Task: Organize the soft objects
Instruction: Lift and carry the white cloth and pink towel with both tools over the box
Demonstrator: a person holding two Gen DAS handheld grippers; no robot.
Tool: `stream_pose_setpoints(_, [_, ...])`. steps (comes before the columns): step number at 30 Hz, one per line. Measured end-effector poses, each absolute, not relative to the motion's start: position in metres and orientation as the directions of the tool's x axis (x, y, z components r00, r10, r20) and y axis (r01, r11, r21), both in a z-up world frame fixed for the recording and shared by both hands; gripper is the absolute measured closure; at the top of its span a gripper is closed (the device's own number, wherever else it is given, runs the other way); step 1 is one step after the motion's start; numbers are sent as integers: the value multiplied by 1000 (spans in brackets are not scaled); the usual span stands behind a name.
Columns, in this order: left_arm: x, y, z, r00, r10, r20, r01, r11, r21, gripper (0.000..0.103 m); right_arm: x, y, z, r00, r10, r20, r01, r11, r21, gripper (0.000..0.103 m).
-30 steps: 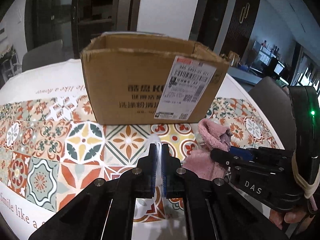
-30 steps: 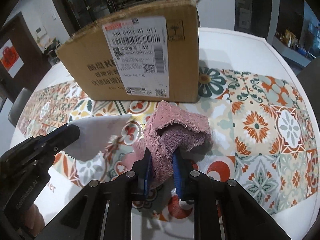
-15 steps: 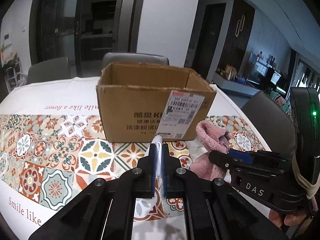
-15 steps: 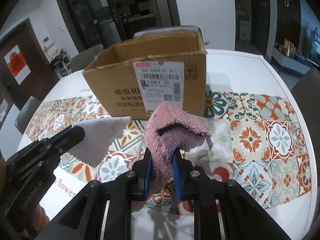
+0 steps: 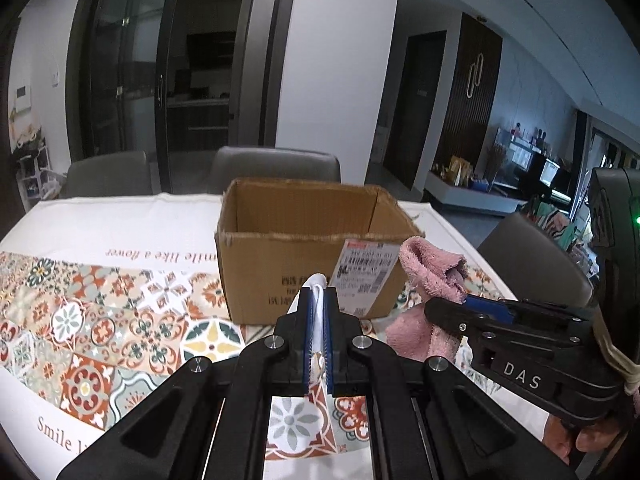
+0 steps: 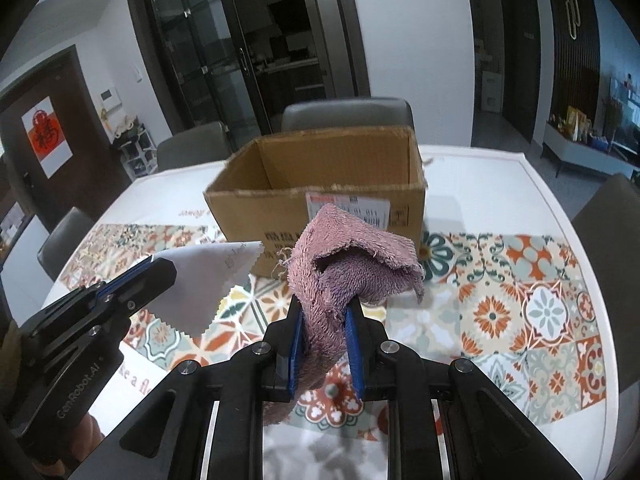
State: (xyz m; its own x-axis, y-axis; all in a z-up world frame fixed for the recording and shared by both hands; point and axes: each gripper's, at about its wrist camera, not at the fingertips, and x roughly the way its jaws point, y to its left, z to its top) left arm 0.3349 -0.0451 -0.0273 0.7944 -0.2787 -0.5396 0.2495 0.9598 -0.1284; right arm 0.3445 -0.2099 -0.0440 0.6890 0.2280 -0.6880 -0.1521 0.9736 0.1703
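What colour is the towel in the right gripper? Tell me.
Dusty pink; the towel shows best in the right wrist view.

Readable lettering on grippers and tablecloth

"DAS" printed white on the right gripper (image 5: pixel 466 308) body; "GenRobot.AI" along the left gripper (image 6: pixel 160 276) body. On the tablecloth (image 5: pixel 100 236): "Smile like a flower", upside down at the far edge, and "Smile" at the near edge. Shipping label (image 5: pixel 366 270) with barcode on the cardboard box (image 5: pixel 280 272), digits and dark print beside it too small to make out.
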Motion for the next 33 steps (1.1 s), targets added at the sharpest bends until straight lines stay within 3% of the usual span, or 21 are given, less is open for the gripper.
stream_pose_setpoints(18, [348,-37,22,867,-284,-410,260,959,-114,96,357,-202,8,777,237,-583,-168,971,171,82])
stream_pose_setpoints(33, [379,-40,41,891,-278,-358,266,960,-83,96,388,-201,29,813,243,-530,-184,969,163,82])
